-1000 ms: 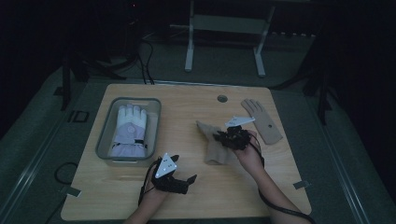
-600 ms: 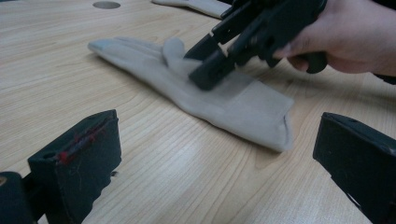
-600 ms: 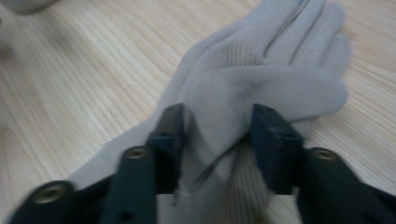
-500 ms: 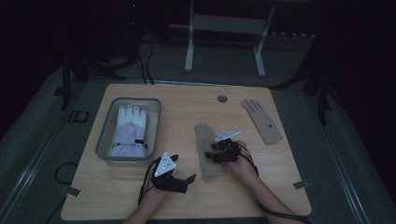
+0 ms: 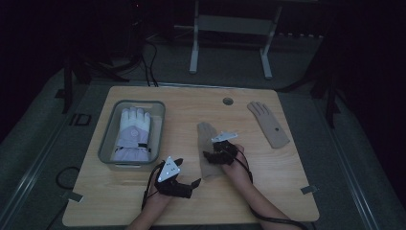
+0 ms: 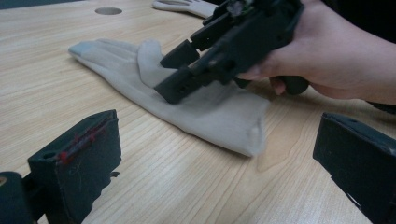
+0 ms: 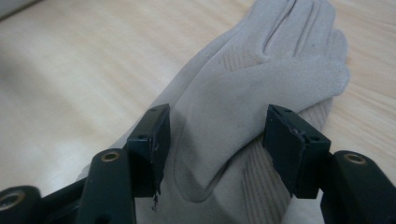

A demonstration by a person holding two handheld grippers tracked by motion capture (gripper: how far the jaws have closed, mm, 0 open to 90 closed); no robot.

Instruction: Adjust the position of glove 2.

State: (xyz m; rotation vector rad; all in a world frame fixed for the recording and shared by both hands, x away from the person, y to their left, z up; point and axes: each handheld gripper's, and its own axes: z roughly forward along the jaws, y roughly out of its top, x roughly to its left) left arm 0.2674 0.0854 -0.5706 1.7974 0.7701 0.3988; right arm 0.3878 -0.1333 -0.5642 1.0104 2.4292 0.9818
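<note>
Light wooden table (image 5: 143, 201) with rounded corners, a small round hole (image 5: 228, 101) near its far edge; dim room, dark floor around it.

Grey rectangular plastic bin (image 5: 107, 139) on the table's left half. Inside it lies a white and pale-lilac padded winter glove (image 5: 131, 134), fingers pointing to the far edge.

Beige fabric glove (image 5: 268, 123) flat near the far right corner, well apart from everything else, fingers toward the far edge.

Second beige suede-like glove (image 5: 207, 139) lies flat near the table's middle, fingers away from the person, cuff toward the near edge. In the left gripper view (image 6: 205, 109) it runs diagonally, thumb folded over the palm. In the right gripper view (image 7: 261, 70) the thumb overlaps the palm, ribbed knit showing beneath.

Right gripper (image 5: 216, 157), black, with a grey plate on top, held in the person's right hand (image 5: 237, 163), sits over the cuff half of this glove. Right gripper view: jaws spread apart, one on each side of the glove's palm, not clamped. Left gripper view shows its tips (image 6: 175, 86) touching down on the fabric.

Left gripper (image 5: 187, 181), black, grey three-cornered plate on top, rests near the near edge, just left of the glove's cuff. Jaws wide apart, holding nothing; bare wood between them.
</note>
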